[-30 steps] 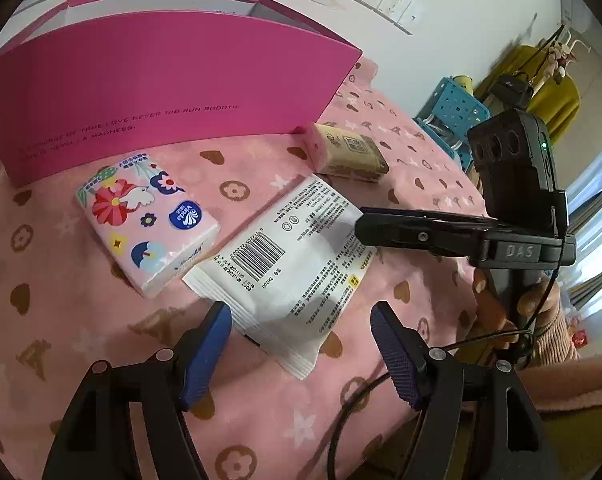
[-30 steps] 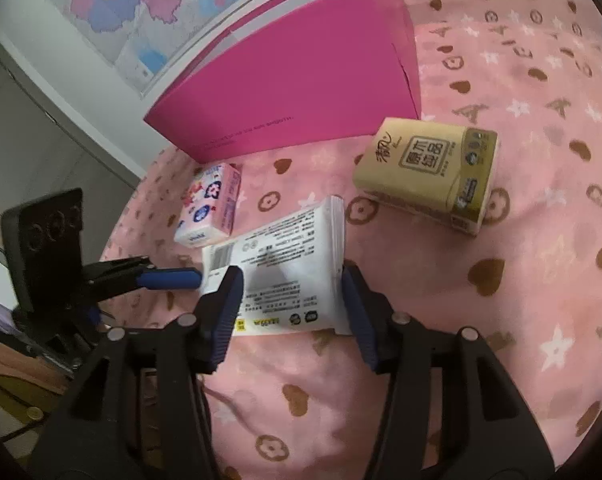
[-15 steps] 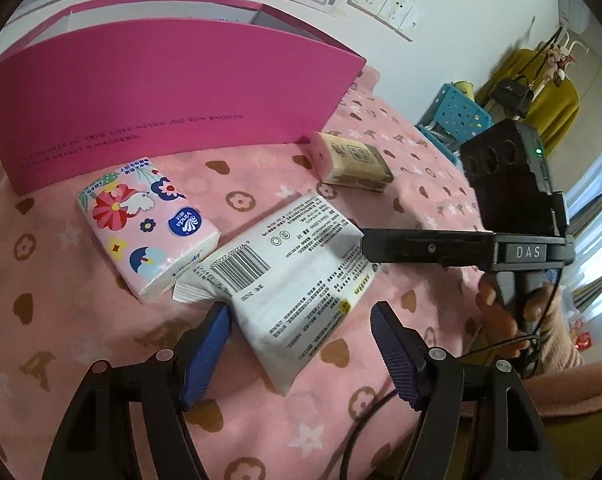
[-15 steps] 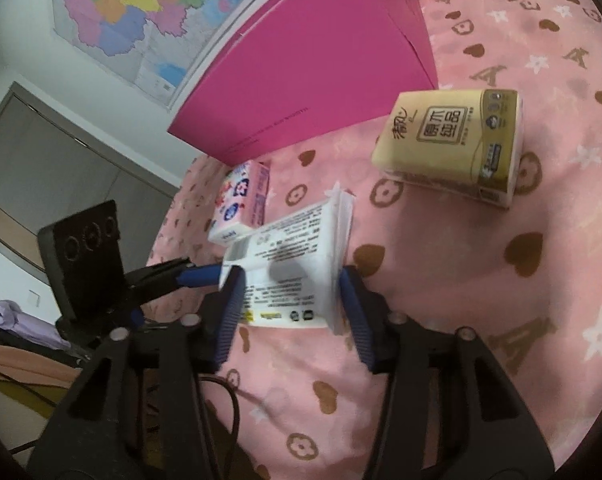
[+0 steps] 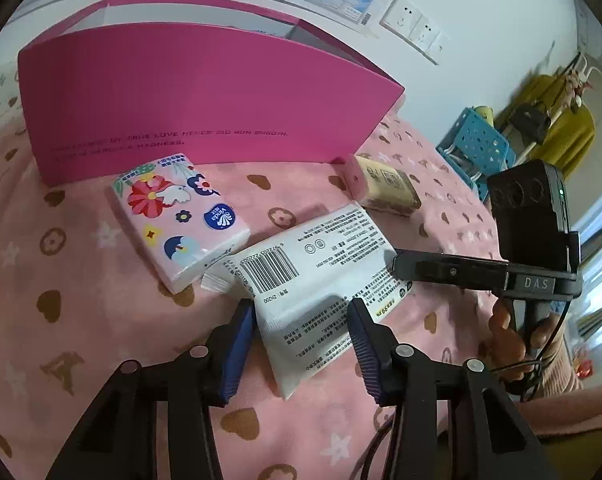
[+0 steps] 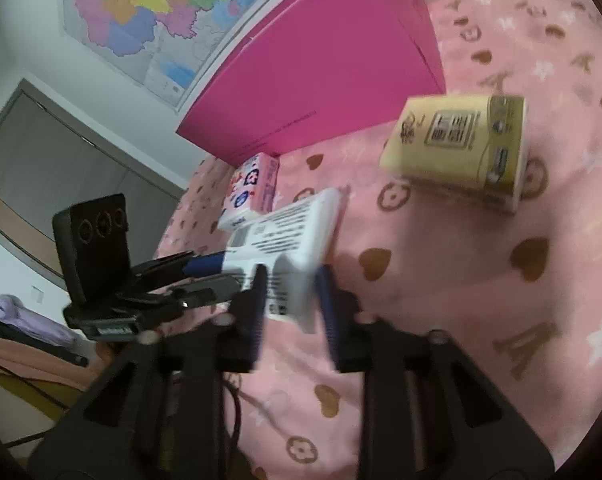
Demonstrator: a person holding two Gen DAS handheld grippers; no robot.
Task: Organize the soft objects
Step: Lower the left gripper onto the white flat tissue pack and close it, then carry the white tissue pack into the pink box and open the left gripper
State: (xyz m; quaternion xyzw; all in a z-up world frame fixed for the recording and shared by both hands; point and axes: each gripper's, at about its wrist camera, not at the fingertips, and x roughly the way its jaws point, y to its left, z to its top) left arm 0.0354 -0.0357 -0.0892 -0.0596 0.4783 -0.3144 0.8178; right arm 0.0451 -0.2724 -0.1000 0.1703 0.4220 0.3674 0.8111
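Observation:
A white tissue pack (image 5: pixel 313 276) with a barcode lies on the pink bedspread (image 5: pixel 61 300), its long side turned up in the right wrist view (image 6: pixel 297 232). My left gripper (image 5: pixel 301 332) is closing, and its blue pads touch the pack's near end on both sides. My right gripper (image 6: pixel 291 304) is closing too and pinches the pack's other end; in the left wrist view it (image 5: pixel 401 260) lies against the pack's right edge. A floral pink pack (image 5: pixel 181 216) rests just left of the white one. Farther back lies a yellow pack (image 6: pixel 457 148). An open magenta box (image 5: pixel 205 108) stands behind them.
A person's hand (image 5: pixel 509 340) holds the right gripper's handle at the bed's right edge. Beyond the bed stand a blue perforated stool (image 5: pixel 481 144) and a rack with yellow clothing (image 5: pixel 561 128). A map (image 6: pixel 161 8) hangs on the wall behind the box.
Both pairs of jaws have narrowed onto the white pack. The pack has turned and its right end has tipped up off the bedspread. The floral and yellow packs have not moved.

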